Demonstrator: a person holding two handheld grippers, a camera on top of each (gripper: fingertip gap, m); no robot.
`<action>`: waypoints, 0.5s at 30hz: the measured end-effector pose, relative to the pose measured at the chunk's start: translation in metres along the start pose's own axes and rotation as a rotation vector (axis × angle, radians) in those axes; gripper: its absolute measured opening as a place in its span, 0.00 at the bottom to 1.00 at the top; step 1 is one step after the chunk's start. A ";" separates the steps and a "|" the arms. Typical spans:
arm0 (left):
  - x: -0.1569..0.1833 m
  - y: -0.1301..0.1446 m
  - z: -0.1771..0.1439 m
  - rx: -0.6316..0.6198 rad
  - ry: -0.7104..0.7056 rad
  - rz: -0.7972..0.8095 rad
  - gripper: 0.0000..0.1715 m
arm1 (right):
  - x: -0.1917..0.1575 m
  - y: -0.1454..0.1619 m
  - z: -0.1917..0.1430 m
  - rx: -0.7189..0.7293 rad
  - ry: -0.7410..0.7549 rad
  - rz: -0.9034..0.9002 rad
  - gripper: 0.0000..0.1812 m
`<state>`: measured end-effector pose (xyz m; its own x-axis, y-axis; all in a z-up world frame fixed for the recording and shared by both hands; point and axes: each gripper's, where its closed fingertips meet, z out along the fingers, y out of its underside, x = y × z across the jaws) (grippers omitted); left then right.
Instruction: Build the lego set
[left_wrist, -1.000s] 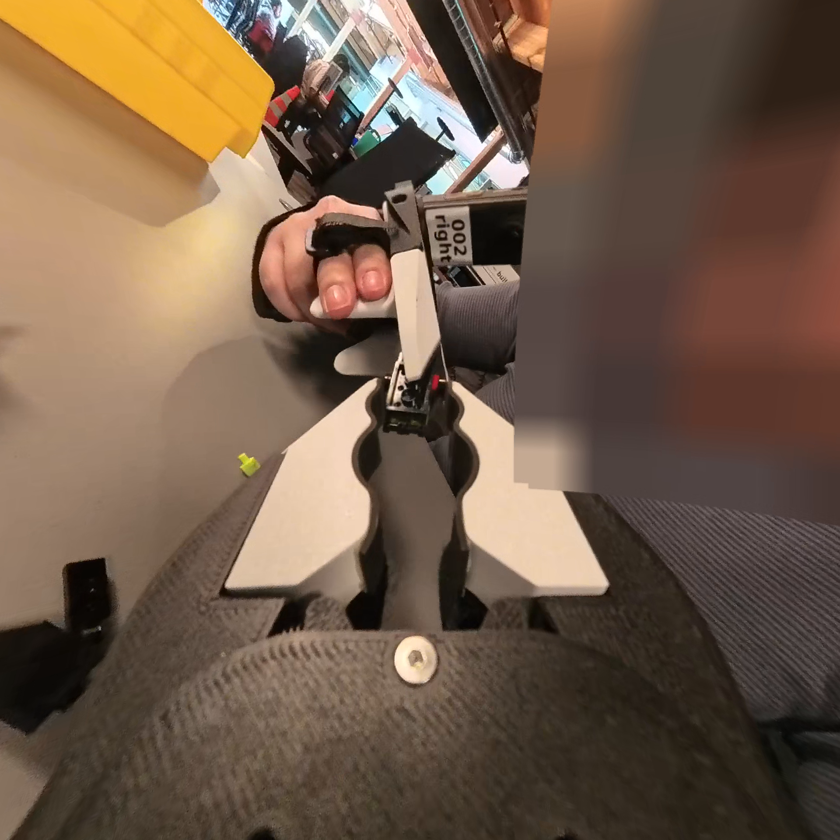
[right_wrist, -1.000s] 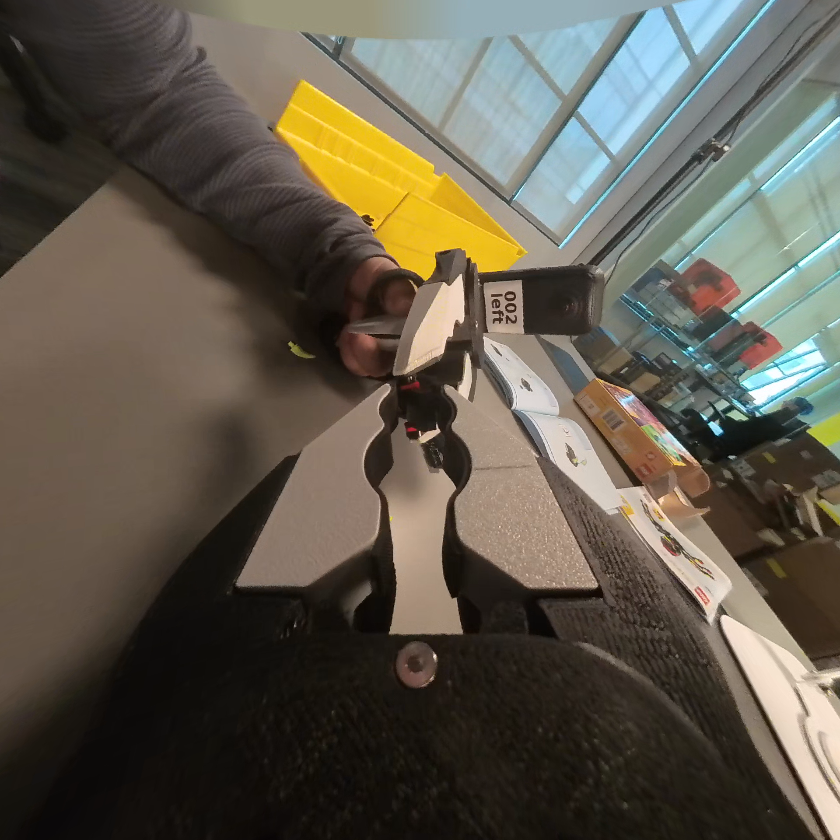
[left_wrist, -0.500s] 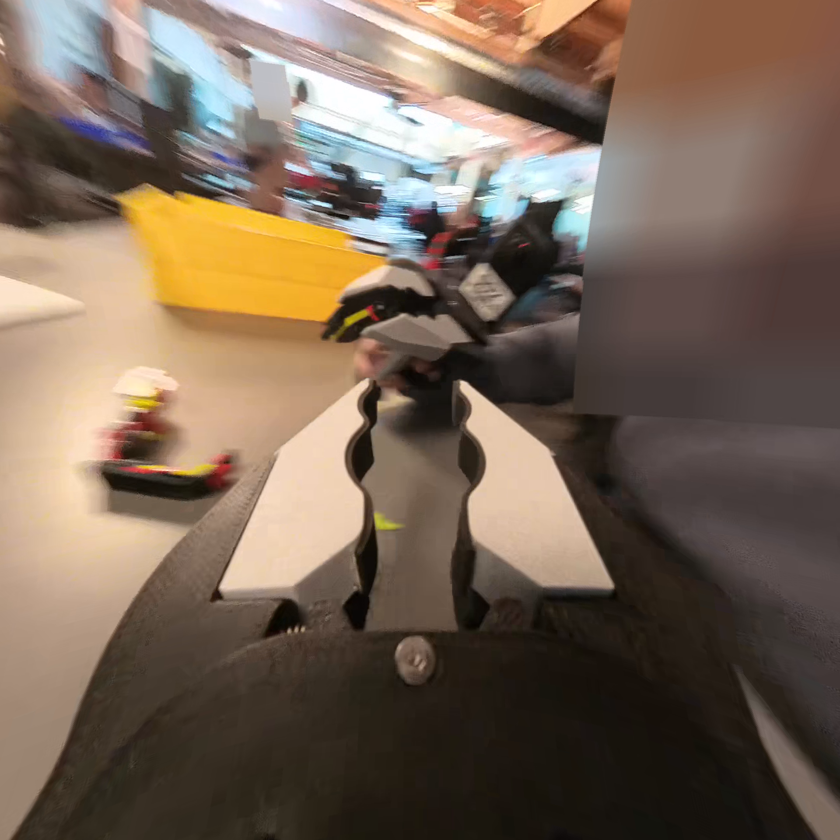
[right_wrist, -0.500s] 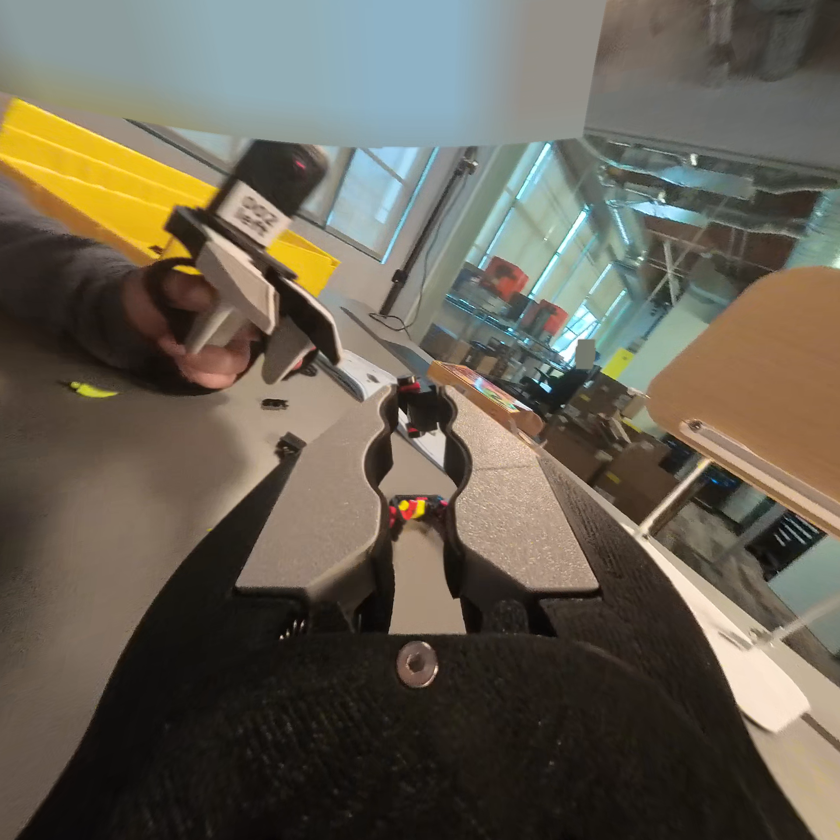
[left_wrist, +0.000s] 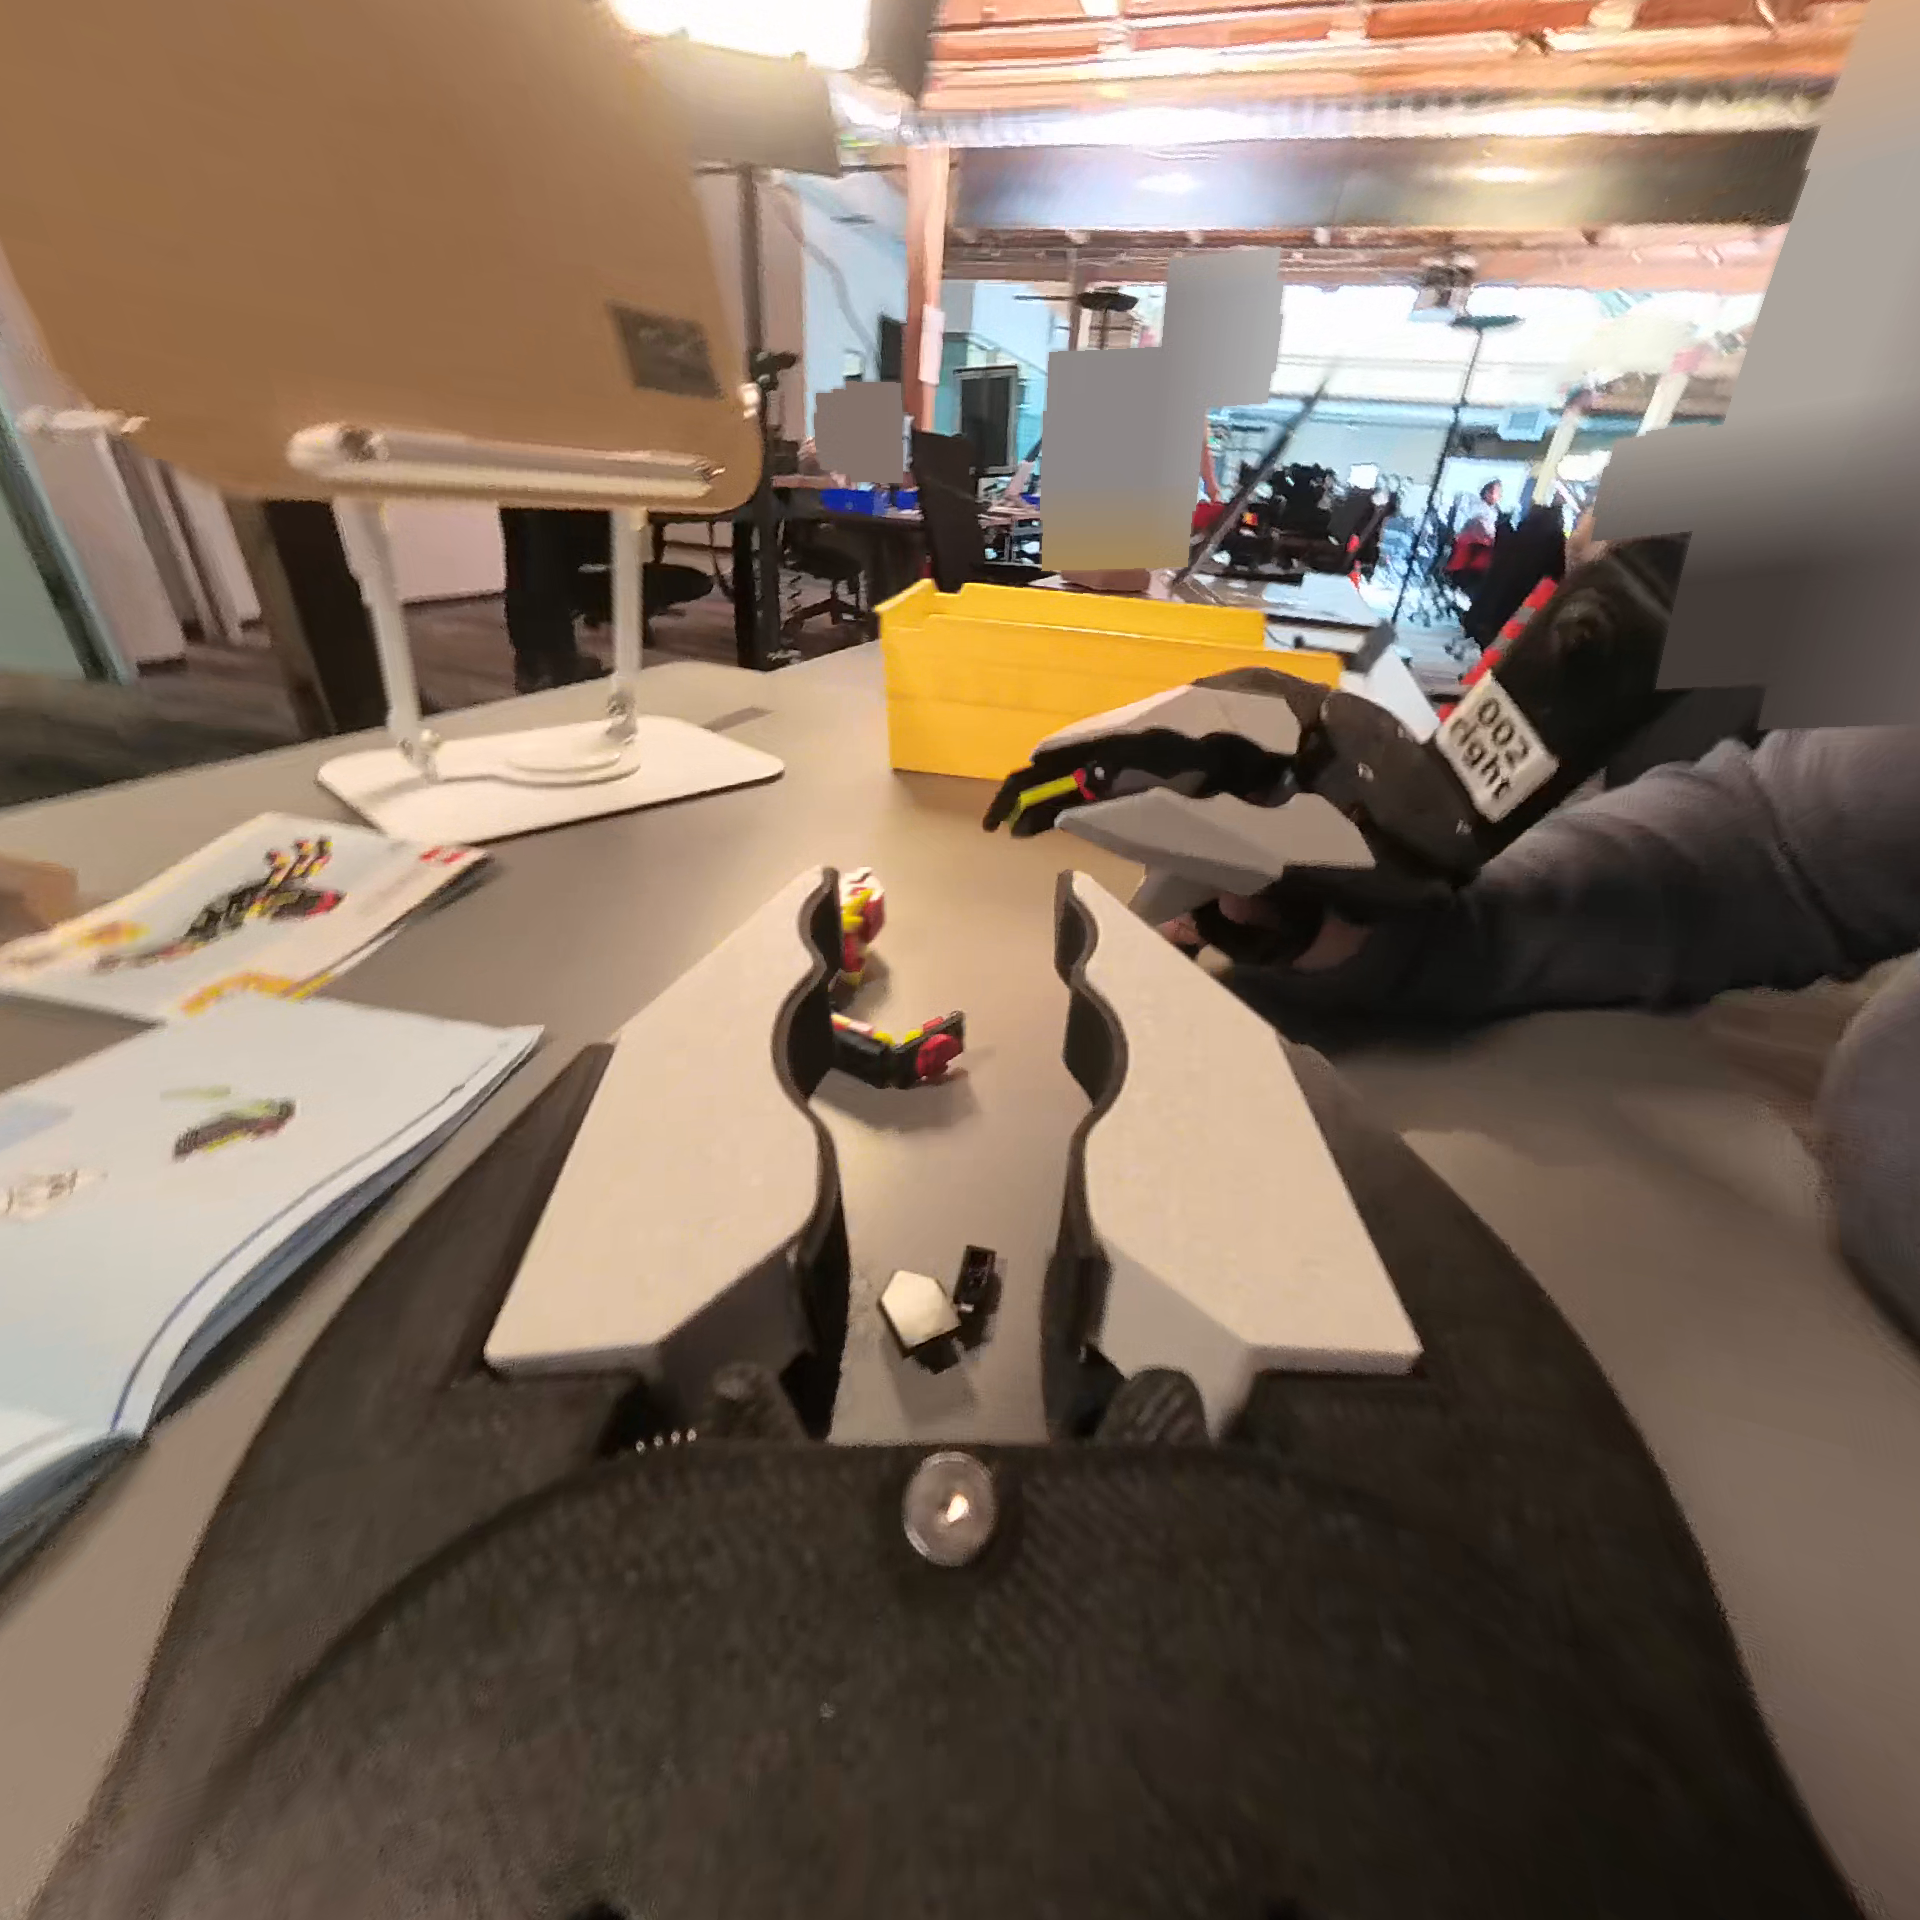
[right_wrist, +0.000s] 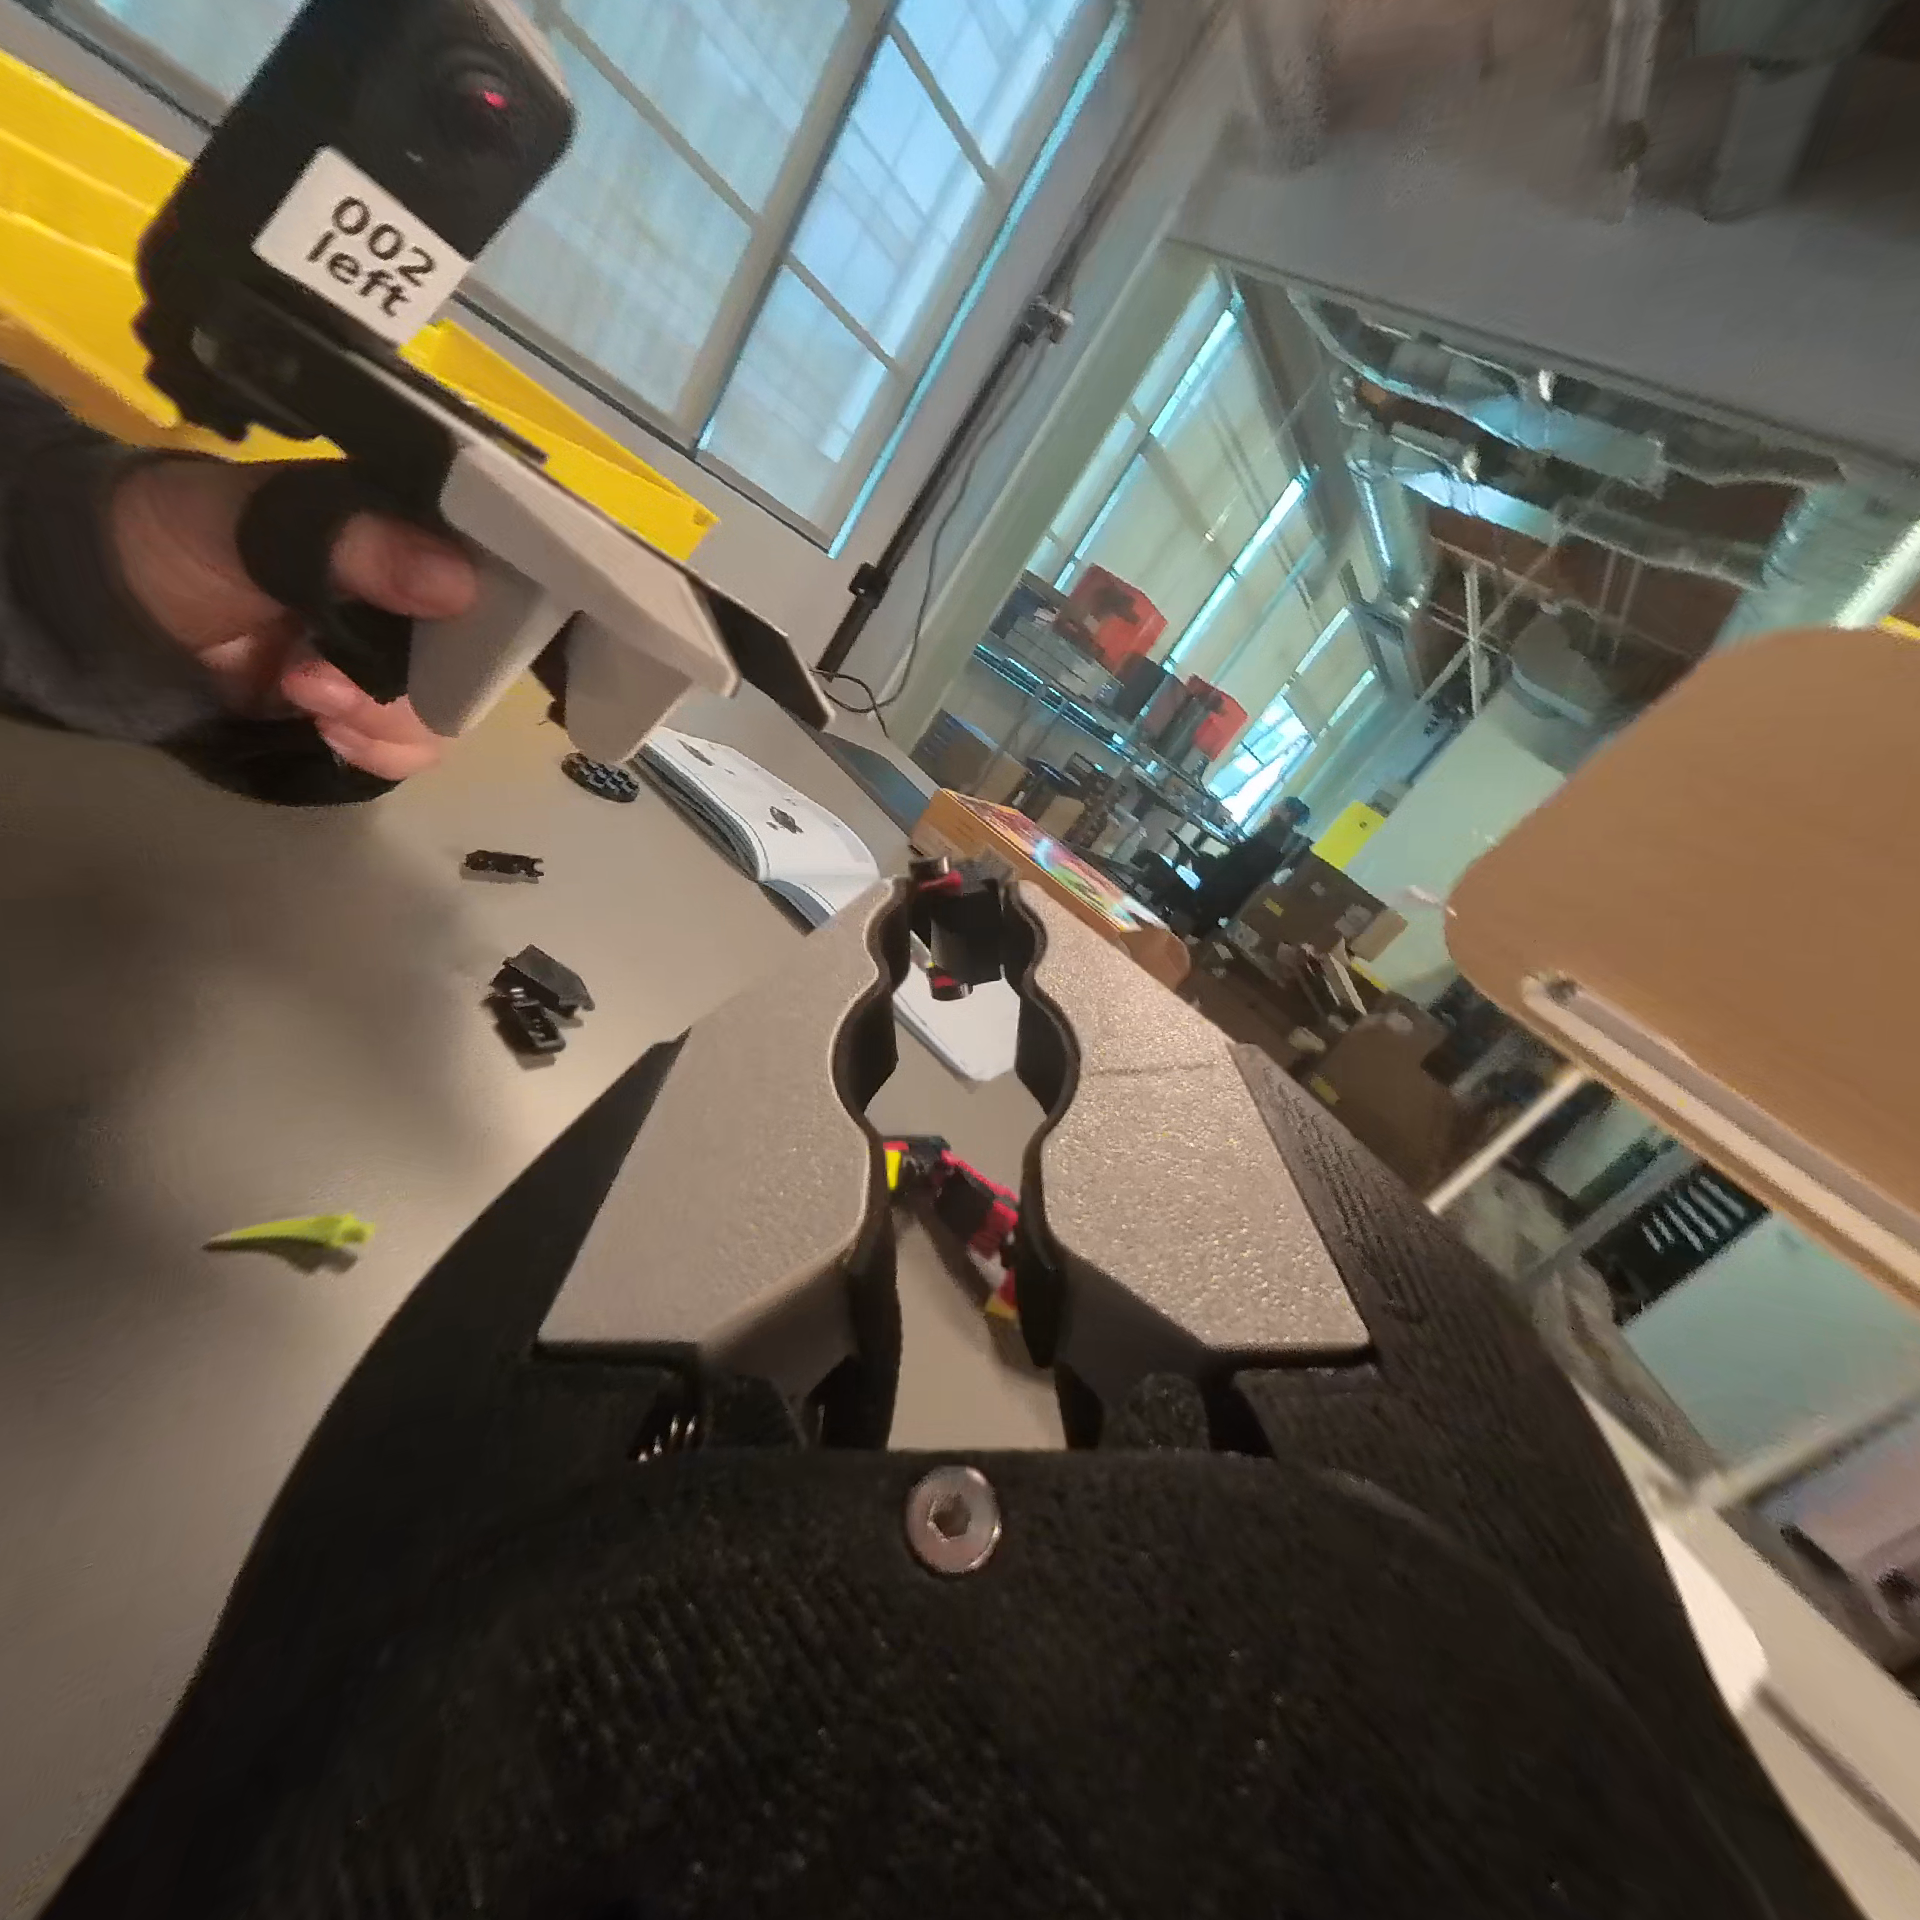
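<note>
We hold our left gripper (left_wrist: 945, 914) above the tabletop (left_wrist: 623, 914), fingers spread wide and empty; one red, yellow and black lego model (left_wrist: 883, 1039) lies between them, two small black pieces (left_wrist: 940, 1314) nearer us. Our right gripper (right_wrist: 958, 935) pinches one black-and-red lego assembly (right_wrist: 961, 930) at its fingertips. We count two open booklets (left_wrist: 208, 1153), one yellow bin (left_wrist: 1060, 675), one lime piece (right_wrist: 296, 1236).

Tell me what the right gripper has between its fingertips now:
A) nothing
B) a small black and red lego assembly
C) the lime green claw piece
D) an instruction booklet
B: the right gripper is clamped on a small black and red lego assembly, held off the table.
</note>
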<state>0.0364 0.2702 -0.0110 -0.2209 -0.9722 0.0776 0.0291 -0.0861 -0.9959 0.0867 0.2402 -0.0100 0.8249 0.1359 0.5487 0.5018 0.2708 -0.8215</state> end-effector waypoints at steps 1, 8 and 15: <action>-0.004 0.000 -0.001 0.005 -0.011 -0.023 0.24 | -0.003 0.001 0.006 0.012 -0.024 -0.021 0.08; -0.017 -0.003 -0.005 0.038 -0.044 -0.108 0.24 | -0.009 0.003 0.041 0.116 -0.158 -0.038 0.08; -0.012 -0.001 -0.004 0.026 -0.027 -0.097 0.24 | 0.001 0.000 0.039 0.156 -0.185 0.094 0.08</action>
<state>0.0348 0.2828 -0.0108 -0.1980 -0.9643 0.1756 0.0342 -0.1858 -0.9820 0.0776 0.2775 -0.0036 0.7975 0.3353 0.5016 0.3669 0.3905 -0.8443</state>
